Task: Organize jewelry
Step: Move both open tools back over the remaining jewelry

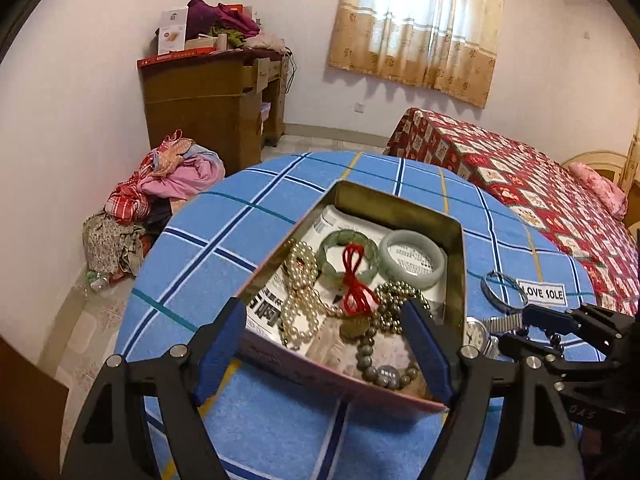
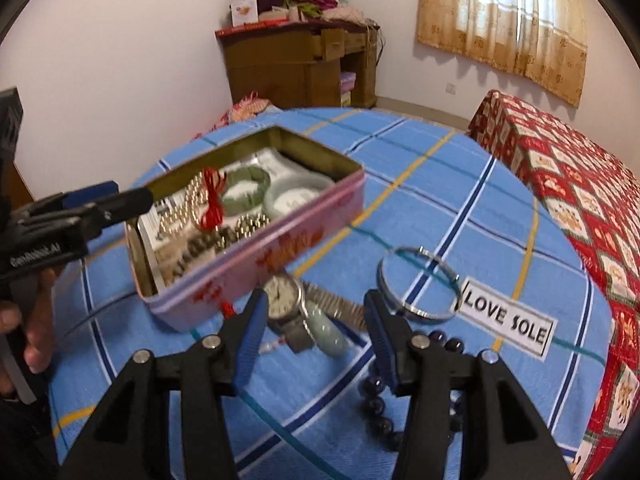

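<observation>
Two claws are in play, and the coming move depends on which one sits nearer the loose pieces. In the left wrist view, your left claw (image 1: 328,344) is spread wide and empty over the near wall of the open tin box (image 1: 400,196), whose long axis runs away from you toward the bed. Inside it lie a pearl necklace (image 1: 300,292), a dark green bangle (image 1: 348,256) with a red cord (image 1: 356,280) across it, a pale jade bangle (image 1: 414,258) and a brown bead bracelet (image 1: 384,364). Everything unsorted lies to the right of the box on the blue checked tabletop (image 1: 240,232), beyond this claw's easy reach. In the right wrist view, your right claw (image 2: 316,328) is also spread and holds nothing, and the wristwatch (image 2: 284,300) lies just ahead of it, slightly toward its left finger, face up, its metal band running left to right across the finger line, with a pale jade piece (image 2: 328,332) touching it. The silver bangle (image 2: 420,280) lies flat just beyond the right finger, beside the "LOVE SOLE" label (image 2: 504,320), and a dark bead bracelet (image 2: 380,408) lies under that finger. The box is to the left, pink side (image 2: 280,252) facing you. I judge the right claw the nearer one for the watch, then a carry leftward.
</observation>
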